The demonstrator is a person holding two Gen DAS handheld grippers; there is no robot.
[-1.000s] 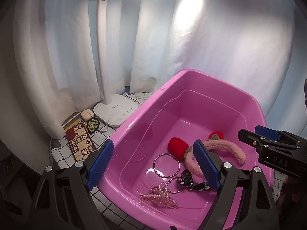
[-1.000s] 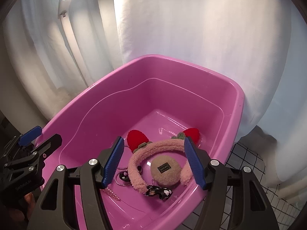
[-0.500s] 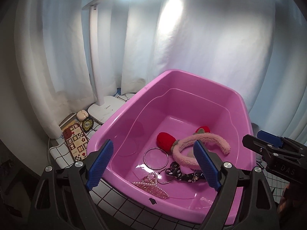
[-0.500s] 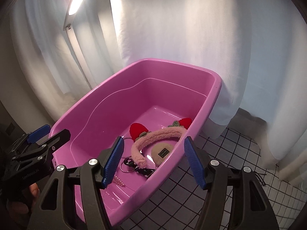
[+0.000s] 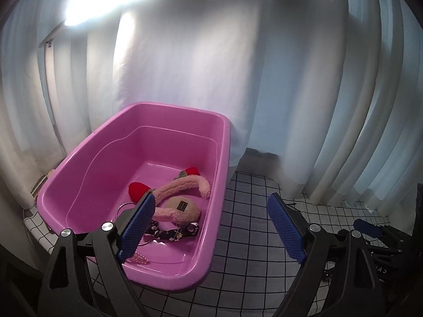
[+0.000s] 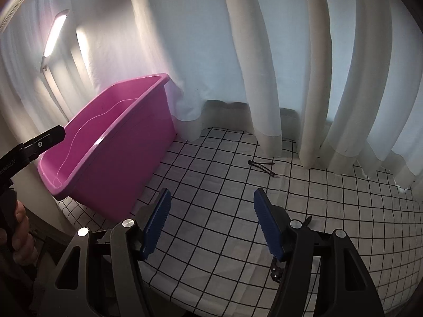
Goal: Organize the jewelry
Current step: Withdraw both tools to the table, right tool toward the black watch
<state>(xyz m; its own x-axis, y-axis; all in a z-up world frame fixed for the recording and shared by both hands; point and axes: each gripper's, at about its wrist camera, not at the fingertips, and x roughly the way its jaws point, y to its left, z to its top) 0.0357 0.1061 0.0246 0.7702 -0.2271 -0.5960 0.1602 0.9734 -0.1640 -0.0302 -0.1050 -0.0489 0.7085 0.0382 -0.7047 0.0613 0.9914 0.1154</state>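
A pink plastic tub (image 5: 224, 142) stands on the checked cloth and also shows in the right wrist view (image 6: 127, 142). In it lie a fuzzy pink headband with red strawberries (image 5: 182, 187), a beige plush piece (image 5: 182, 207), a dark patterned hair tie (image 5: 171, 233), a silver ring (image 5: 124, 207) and a pink beaded clip (image 5: 138, 259). My left gripper (image 5: 211, 227) is open and empty over the tub's right front rim. My right gripper (image 6: 211, 222) is open and empty over the cloth, right of the tub. A black hair clip (image 6: 263, 167) lies on the cloth beyond it.
White curtains (image 6: 264, 52) close off the back. A lit lamp (image 6: 54, 35) stands behind the tub. The checked cloth (image 6: 224, 185) covers the table, whose front edge is near the right gripper. A small dark item (image 6: 277, 274) lies behind the right fingertip.
Both grippers have pulled back and swung right, away from the tub. The tub now sits left in both views and the cloth with the black clip has come into sight.
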